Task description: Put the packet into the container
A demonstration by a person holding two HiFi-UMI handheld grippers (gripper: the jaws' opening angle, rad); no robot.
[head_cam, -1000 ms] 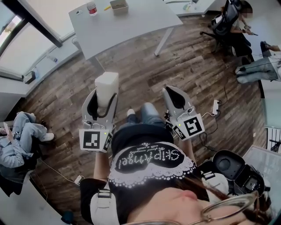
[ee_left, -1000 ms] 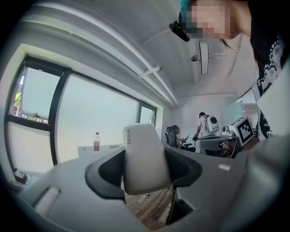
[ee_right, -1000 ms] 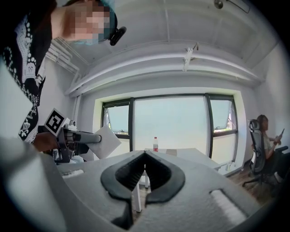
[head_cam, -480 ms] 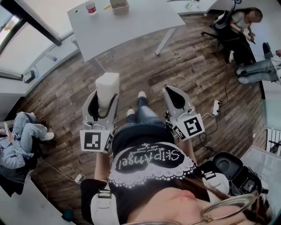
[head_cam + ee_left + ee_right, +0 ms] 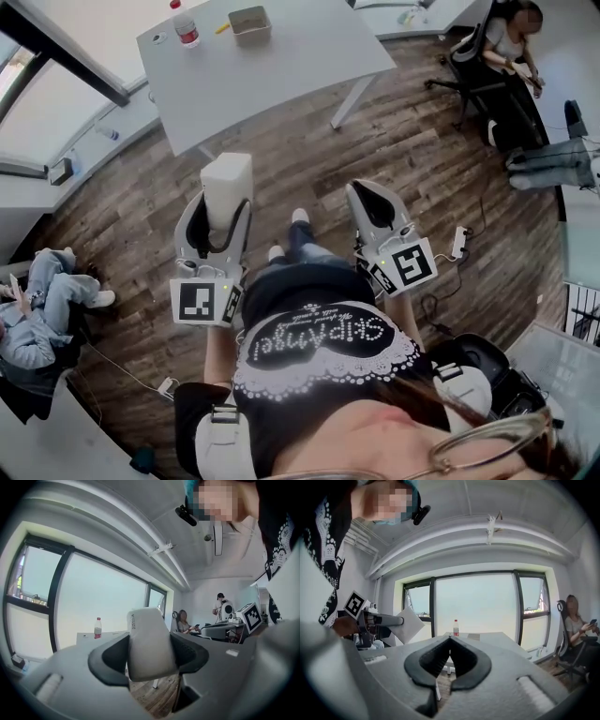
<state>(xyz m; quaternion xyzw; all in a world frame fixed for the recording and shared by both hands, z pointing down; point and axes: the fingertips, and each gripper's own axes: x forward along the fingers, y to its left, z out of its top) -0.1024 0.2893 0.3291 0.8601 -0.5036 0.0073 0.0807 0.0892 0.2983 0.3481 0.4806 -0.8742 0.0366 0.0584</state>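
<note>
Two grippers, one packet, one container.

- Left gripper: jaws spread wide and clamped on the white packet, which stands upright out of them. The grip is unchanged over the last second.
- Right gripper: jaws closed tip to tip, nothing between them.
- Counter: shows more fully in the head view and sits nearer than a second ago. We read this as our walking toward it.
- Container: at the counter's far edge, near a bottle, well apart from the packet.

We judge the carry under way and the drop-in not yet within reach.
</note>
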